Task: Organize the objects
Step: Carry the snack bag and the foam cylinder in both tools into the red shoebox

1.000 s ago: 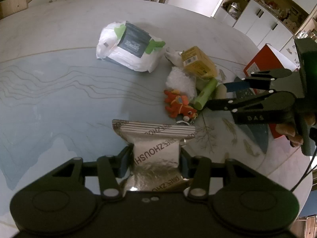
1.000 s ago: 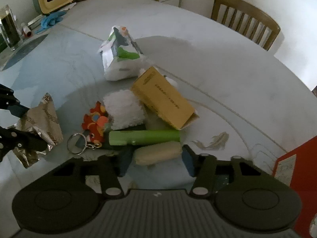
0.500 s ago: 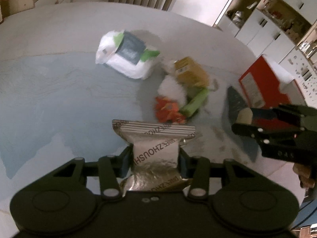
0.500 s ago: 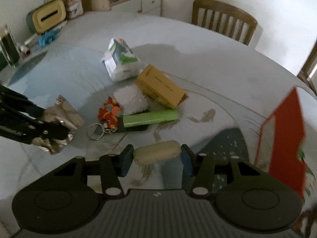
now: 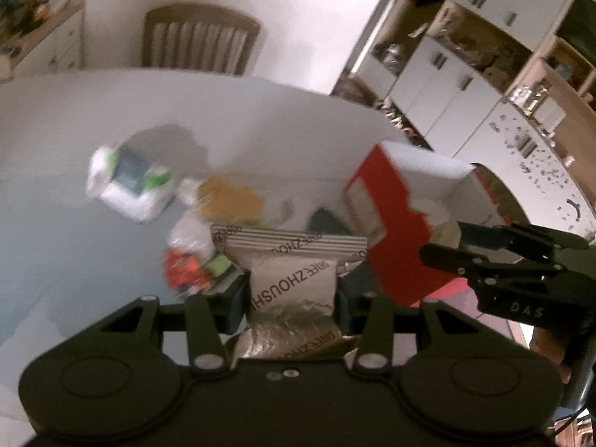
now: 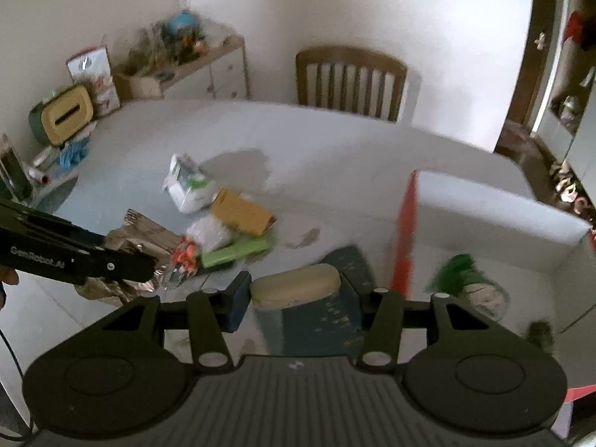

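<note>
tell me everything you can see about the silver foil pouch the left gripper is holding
The silver foil pouch is a crinkled, shiny metallic bag with a flat sealed top band marked by dark stripes and grey printed lettering down its body. It stands roughly upright, lifted off the table, pinched at its narrow middle between the left gripper pads, its wider top flaring above them. In the right wrist view it shows crumpled and brownish-silver beside that gripper's finger. Nothing else touches it.
</note>
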